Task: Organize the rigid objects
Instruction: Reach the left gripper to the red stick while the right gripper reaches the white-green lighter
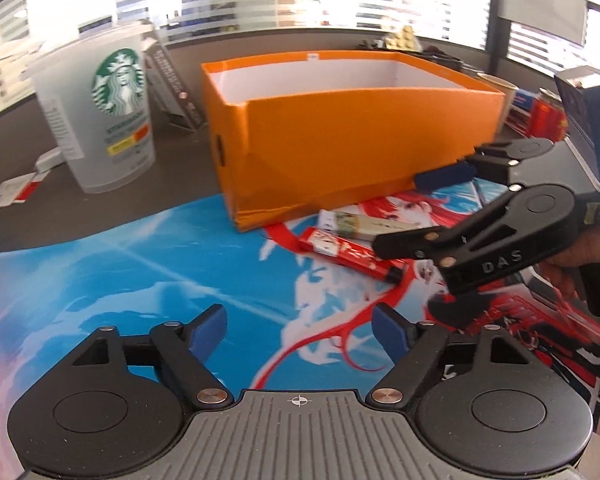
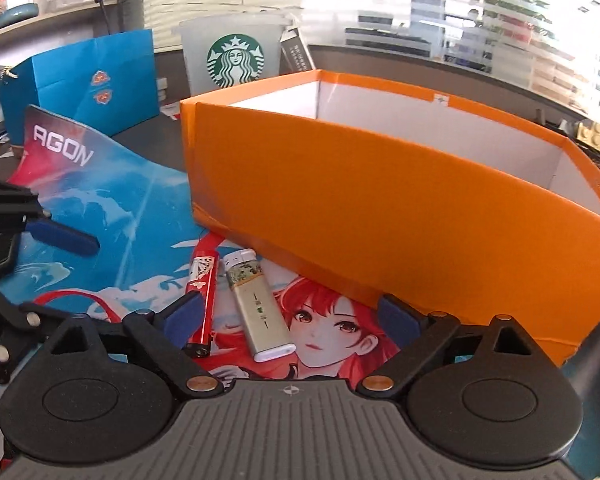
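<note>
A red lighter [image 2: 201,300] [image 1: 350,254] and a silver lighter [image 2: 256,300] [image 1: 356,224] lie side by side on the printed desk mat, just in front of an open orange box [image 2: 400,208] [image 1: 340,136]. The box interior shows white walls; its floor is hidden. My right gripper [image 2: 296,316] is open and empty, hovering low over both lighters, which lie between its fingers. It also shows in the left wrist view [image 1: 412,208]. My left gripper [image 1: 300,330] is open and empty over the mat, left of the lighters; one of its fingers [image 2: 60,236] shows in the right wrist view.
A Starbucks cup [image 1: 104,116] [image 2: 234,56] stands left of the box. A blue paper bag [image 2: 88,80] stands further left. A dark booklet [image 1: 176,84] leans behind the cup. Red cans [image 1: 548,114] sit right of the box. Small cards [image 1: 16,192] lie beyond the mat.
</note>
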